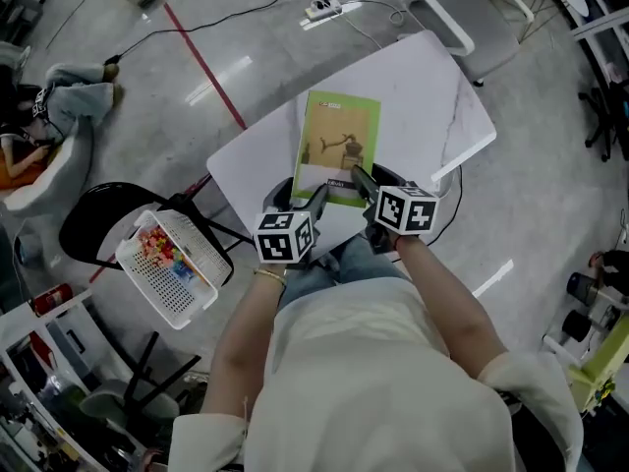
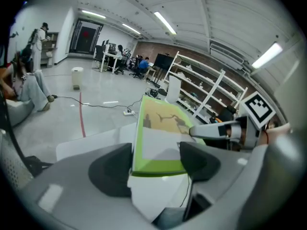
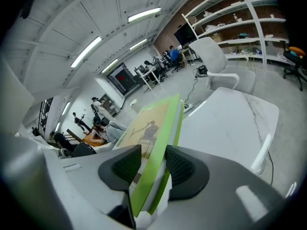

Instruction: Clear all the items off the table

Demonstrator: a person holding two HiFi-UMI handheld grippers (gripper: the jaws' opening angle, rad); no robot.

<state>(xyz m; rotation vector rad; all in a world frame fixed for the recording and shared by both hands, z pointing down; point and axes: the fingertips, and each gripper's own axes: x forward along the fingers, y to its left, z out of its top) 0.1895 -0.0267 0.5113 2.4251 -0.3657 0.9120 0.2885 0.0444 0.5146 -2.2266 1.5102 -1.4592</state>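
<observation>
Book (image 1: 339, 146): 1 pc, green cover, tan picture panel w/ dark silhouette, white band at the near end. Cover print too small to read.
Position: held tilted over the near part of the table (image 1: 432, 96), between both grippers.
Right gripper (image 3: 153, 164): jaws clenched on the book's edge, one pad on each face.
Left gripper (image 2: 156, 162): jaws wide, spanning the book's near end, pads against both side edges; appears to be grasping it.
Count: 2 grippers, 1 table (white, marbled top).
Left of the person: 1 white basket (image 1: 192, 298) w/ coloured bits, on 1 black chair (image 1: 93, 219).
</observation>
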